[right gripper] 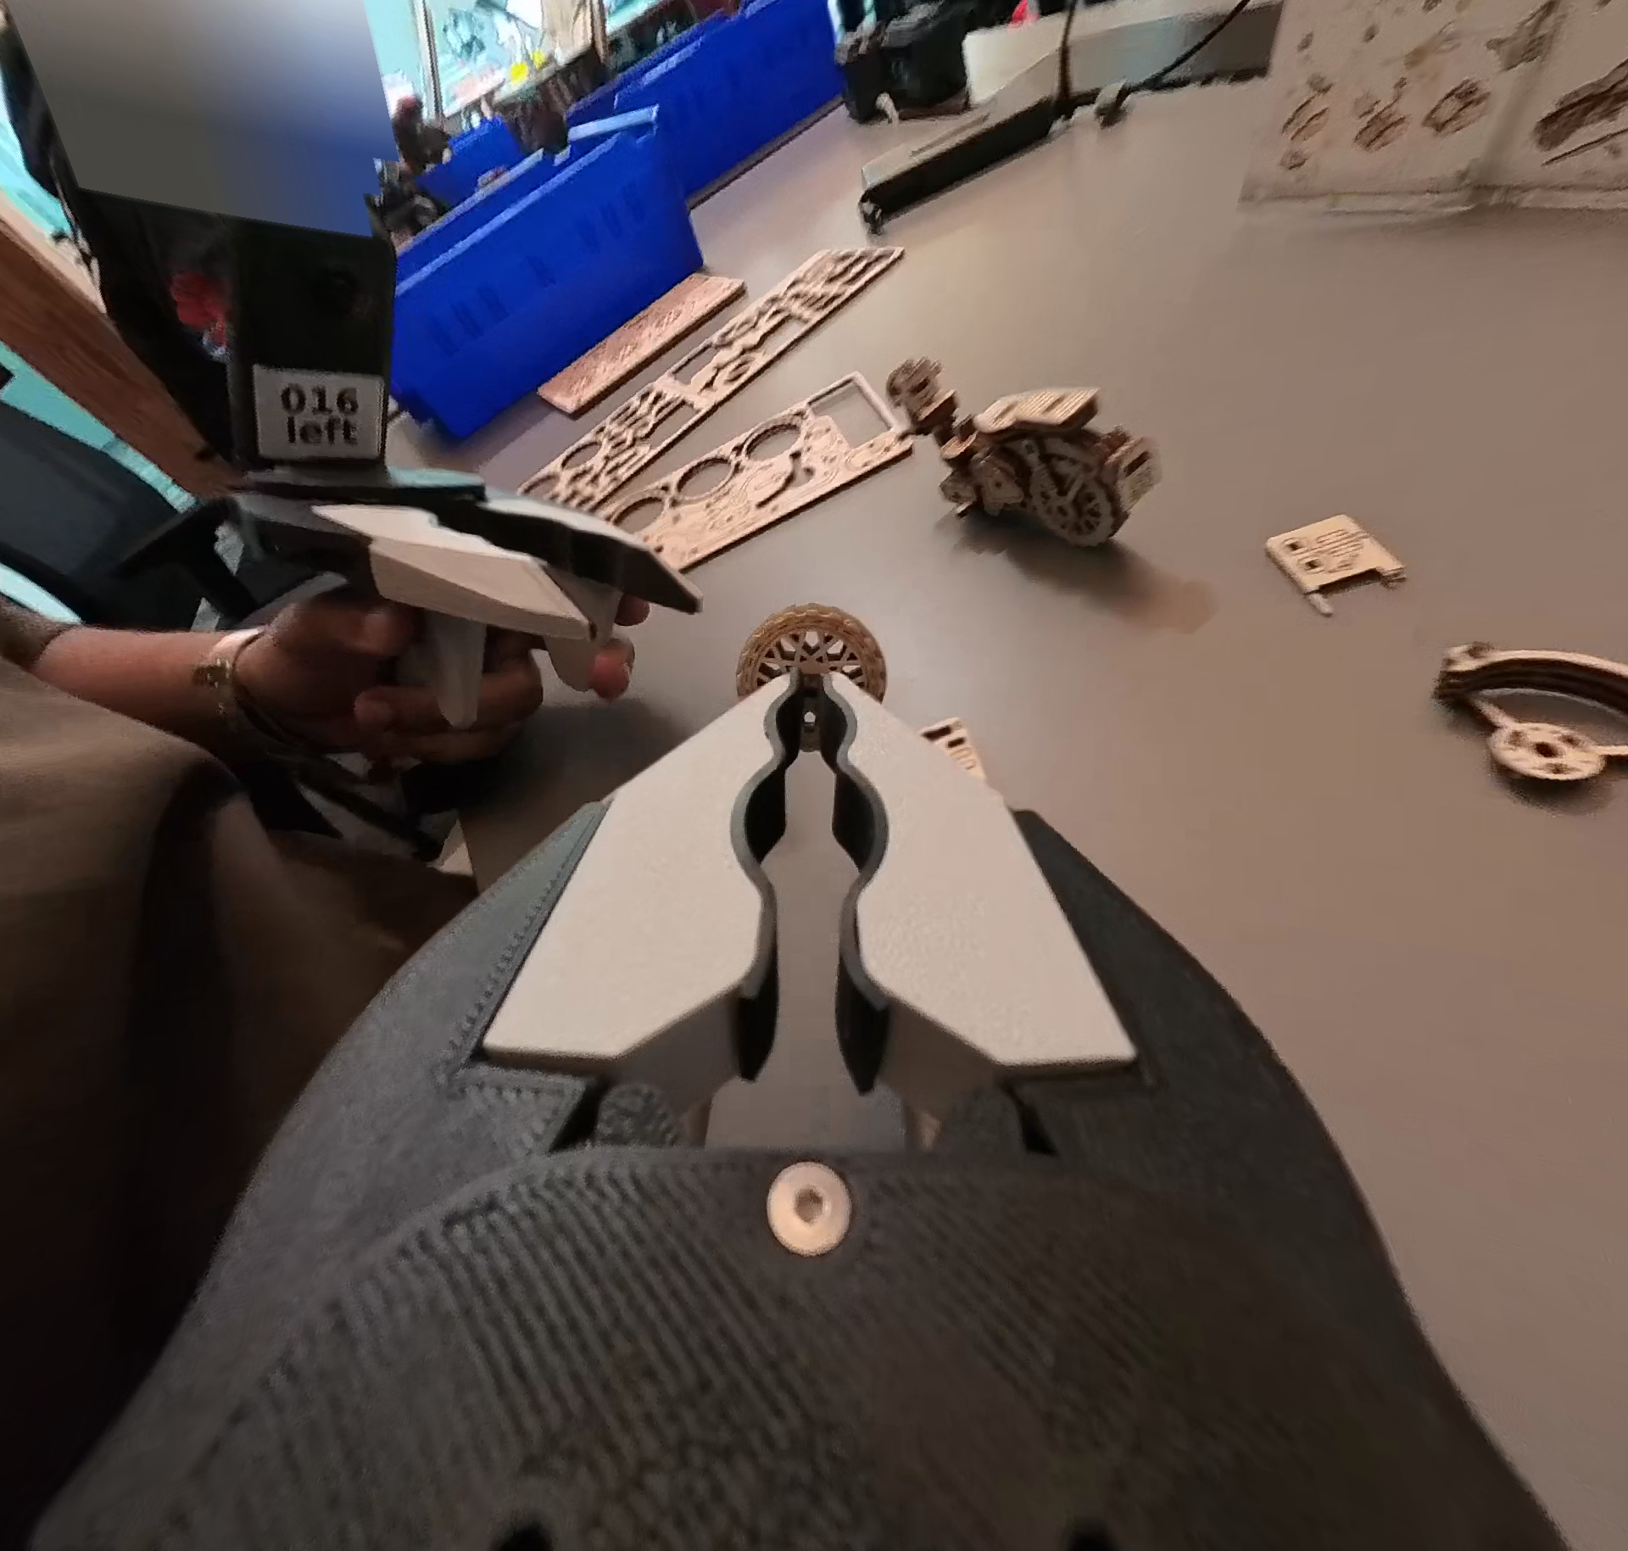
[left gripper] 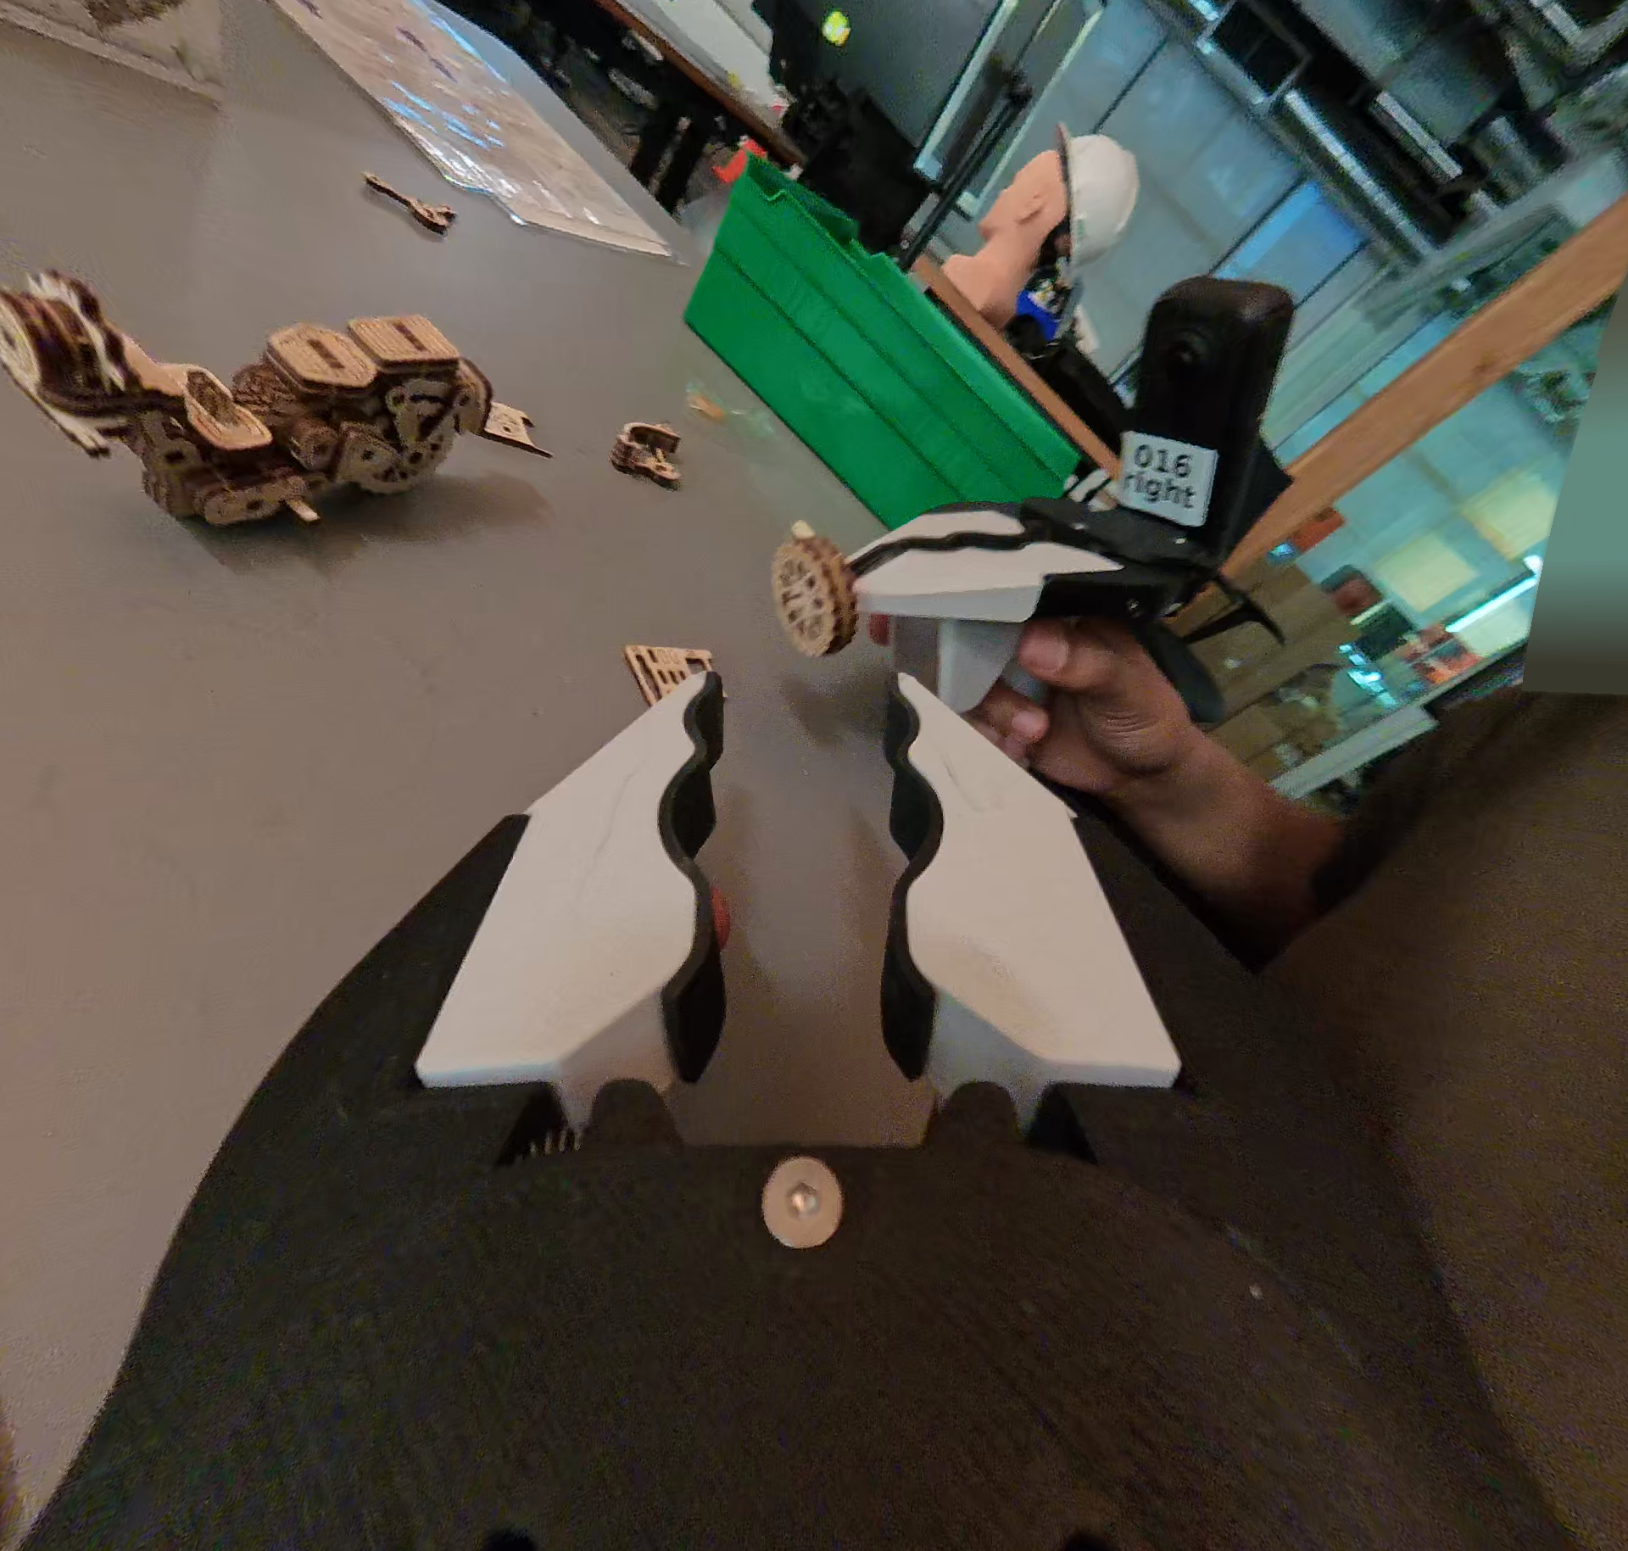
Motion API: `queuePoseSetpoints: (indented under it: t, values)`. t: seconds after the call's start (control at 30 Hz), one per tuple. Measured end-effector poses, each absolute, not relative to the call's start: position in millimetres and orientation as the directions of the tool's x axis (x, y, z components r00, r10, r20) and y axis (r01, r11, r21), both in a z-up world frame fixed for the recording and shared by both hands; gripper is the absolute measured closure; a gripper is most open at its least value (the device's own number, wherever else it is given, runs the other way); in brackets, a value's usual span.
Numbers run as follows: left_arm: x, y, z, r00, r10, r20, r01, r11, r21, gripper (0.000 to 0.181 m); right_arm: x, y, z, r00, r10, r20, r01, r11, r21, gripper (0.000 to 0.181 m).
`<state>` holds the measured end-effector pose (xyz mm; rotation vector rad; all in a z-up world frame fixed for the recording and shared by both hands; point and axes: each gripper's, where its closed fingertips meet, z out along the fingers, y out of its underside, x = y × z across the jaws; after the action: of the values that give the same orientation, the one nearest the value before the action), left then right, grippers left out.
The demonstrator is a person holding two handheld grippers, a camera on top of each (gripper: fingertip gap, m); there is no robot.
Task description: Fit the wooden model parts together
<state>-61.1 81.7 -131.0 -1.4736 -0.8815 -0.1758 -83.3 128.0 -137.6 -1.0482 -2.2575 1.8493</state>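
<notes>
A half-built wooden motorcycle model (left gripper: 264, 416) (right gripper: 1031, 469) stands on the grey table (left gripper: 352, 760). My right gripper (right gripper: 810, 689) is shut on a small wooden spoked wheel (right gripper: 810, 654) and holds it above the table; in the left wrist view the wheel (left gripper: 815, 597) sits at the right gripper's (left gripper: 859, 588) tips. My left gripper (left gripper: 803, 698) is open and empty, held just beside the wheel; it also shows at the left of the right wrist view (right gripper: 652, 601). A flat slotted wooden part (left gripper: 665, 667) (right gripper: 956, 742) lies under the grippers.
Loose wooden parts lie about: a curved fender piece (right gripper: 1533, 720), a slotted plate (right gripper: 1330, 557), a small block (left gripper: 647, 451), a thin strip (left gripper: 410, 203). Punched-out wooden sheets (right gripper: 731, 451) lie near blue bins (right gripper: 546, 275). A green bin (left gripper: 863, 363) stands off the table's edge. Instruction sheets (left gripper: 440, 81) lie at the back. The tips of one gripper are about 6 cm away from the tips of the other. From the right gripper's tips to the small block (left gripper: 647, 451) is close to 15 cm. My right wrist view (right gripper: 1519, 703) looks at it from another angle.
</notes>
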Motion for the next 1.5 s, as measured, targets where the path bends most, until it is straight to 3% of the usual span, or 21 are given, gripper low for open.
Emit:
queuePoseSetpoints:
  t: [0.2, 0.33, 0.5, 0.63, 0.73, 0.87, 1.03, 1.2, 1.5]
  values:
    - [-67.1, 115.5, -138.0, 0.72, 0.432, 0.544, 0.61, -0.019, -0.792, 0.148, -105.4, 172.6, -104.0, -0.702, 0.594, -0.393, 0.411, -0.113, -0.904, 0.181]
    - [-92.0, 146.4, -138.3, 0.789, 0.493, 0.366, 0.502, -0.175, -0.847, 0.15, -118.1, 208.7, -84.4, -0.635, 0.675, -0.376, 0.34, -0.192, -0.921, 0.181]
    - [-141.4, 186.9, -151.7, 0.808, 0.53, 0.256, 0.479, -0.338, -0.81, 0.152, -131.8, 245.3, -117.2, -0.515, 0.805, -0.294, 0.399, -0.078, -0.913, 0.181]
    - [-179.6, 198.0, -178.2, 0.807, 0.583, 0.094, 0.448, -0.501, -0.74, 0.173, -131.5, 248.0, -120.2, -0.518, 0.801, -0.302, 0.416, -0.072, -0.906, 0.181]
    - [-187.0, 202.9, -183.1, 0.823, 0.568, 0.012, 0.396, -0.558, -0.729, 0.167, -129.9, 244.5, -119.8, -0.533, 0.799, -0.277, 0.408, -0.044, -0.912, 0.181]
    - [-190.4, 208.1, -191.4, 0.839, 0.544, -0.023, 0.366, -0.594, -0.717, 0.153, -128.2, 237.8, -122.9, -0.554, 0.78, -0.29, 0.422, -0.037, -0.906, 0.18]
    - [-193.5, 212.1, -202.3, 0.844, 0.537, -0.017, 0.373, -0.608, -0.7, 0.152, -127.3, 235.1, -122.5, -0.563, 0.768, -0.304, 0.427, -0.044, -0.903, 0.18]
    - [-197.0, 214.4, -200.4, 0.841, 0.54, -0.014, 0.366, -0.588, -0.721, 0.173, -128.2, 236.3, -123.9, -0.56, 0.773, -0.299, 0.428, -0.04, -0.903, 0.18]
    - [-185.6, 197.4, -172.8, 0.839, 0.543, -0.04, 0.297, -0.518, -0.802, 0.174, -125.8, 229.7, -124.3, -0.581, 0.762, -0.287, 0.422, -0.019, -0.906, 0.18]
